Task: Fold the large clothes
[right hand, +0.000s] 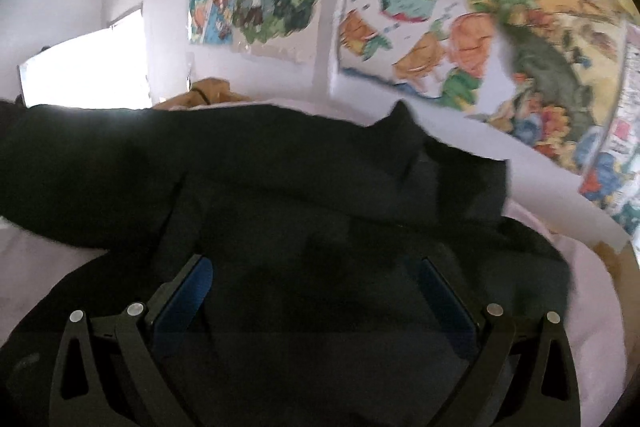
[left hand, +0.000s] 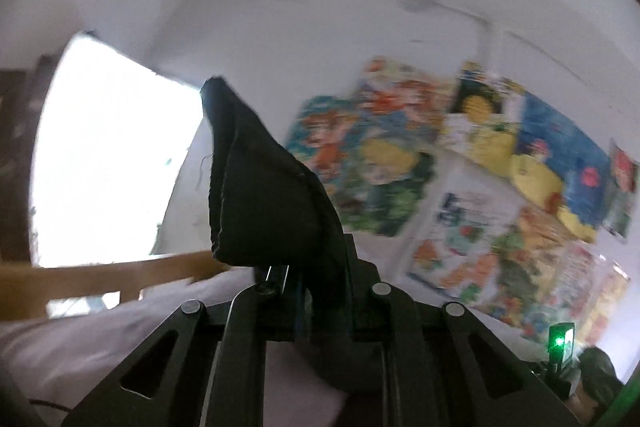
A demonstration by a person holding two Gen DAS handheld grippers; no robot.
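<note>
A large black garment [right hand: 280, 179] lies rumpled on a pale pink bed sheet [right hand: 592, 291] in the right wrist view. My right gripper [right hand: 316, 267] is open, its blue-padded fingers [right hand: 192, 287] spread just above the black cloth. In the left wrist view my left gripper [left hand: 296, 267] is shut on a corner of the black garment [left hand: 260, 195], which sticks up from the jaws and is lifted toward the wall.
Colourful cartoon posters [right hand: 440, 27] cover the white wall behind the bed. A bright window [left hand: 108, 147] is at the left. A wooden bed rail [left hand: 120, 275] runs below it. A tan item [right hand: 208, 91] lies at the bed's far side.
</note>
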